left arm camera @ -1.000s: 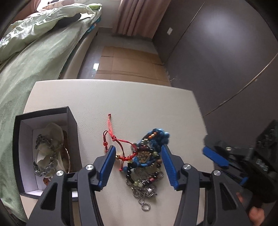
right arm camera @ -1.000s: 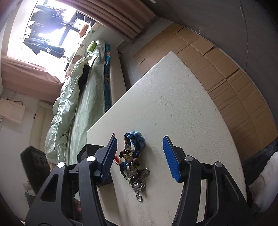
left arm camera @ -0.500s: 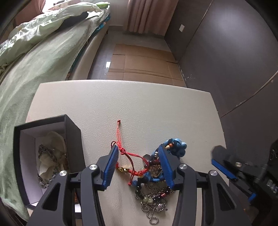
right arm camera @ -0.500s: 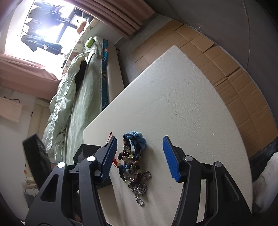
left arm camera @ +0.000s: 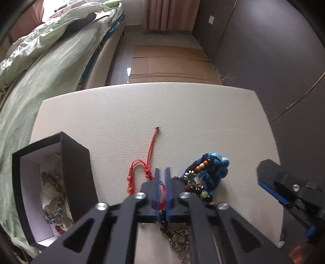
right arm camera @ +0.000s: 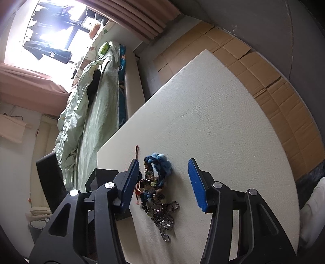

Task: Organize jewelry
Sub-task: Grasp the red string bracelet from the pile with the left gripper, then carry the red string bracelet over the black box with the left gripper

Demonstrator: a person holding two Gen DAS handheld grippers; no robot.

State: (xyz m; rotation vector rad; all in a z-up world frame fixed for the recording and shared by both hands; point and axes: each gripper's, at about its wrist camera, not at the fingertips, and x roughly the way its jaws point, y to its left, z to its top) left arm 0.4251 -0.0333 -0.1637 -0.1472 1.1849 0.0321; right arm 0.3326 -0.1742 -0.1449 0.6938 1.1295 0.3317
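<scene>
Pinching one red cord bracelet [left arm camera: 150, 160] at the lower centre of the frame, my left gripper [left arm camera: 161, 172] had its jaws closed on it. My right gripper [right arm camera: 163, 176] hung wide open over one tangled heap of beads and chains [right arm camera: 156, 188]. One black box [left arm camera: 50, 182] sat at lower left on the white table [left arm camera: 182, 113]. I could read no writing anywhere.

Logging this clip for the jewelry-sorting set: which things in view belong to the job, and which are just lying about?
Part of the job:
- left gripper, shut on the red cord bracelet
- right gripper, open
- blue bead bracelet
- metal chain
- black box with jewelry already inside

Lying about:
- green bedding
- cardboard on the floor
- curtain
</scene>
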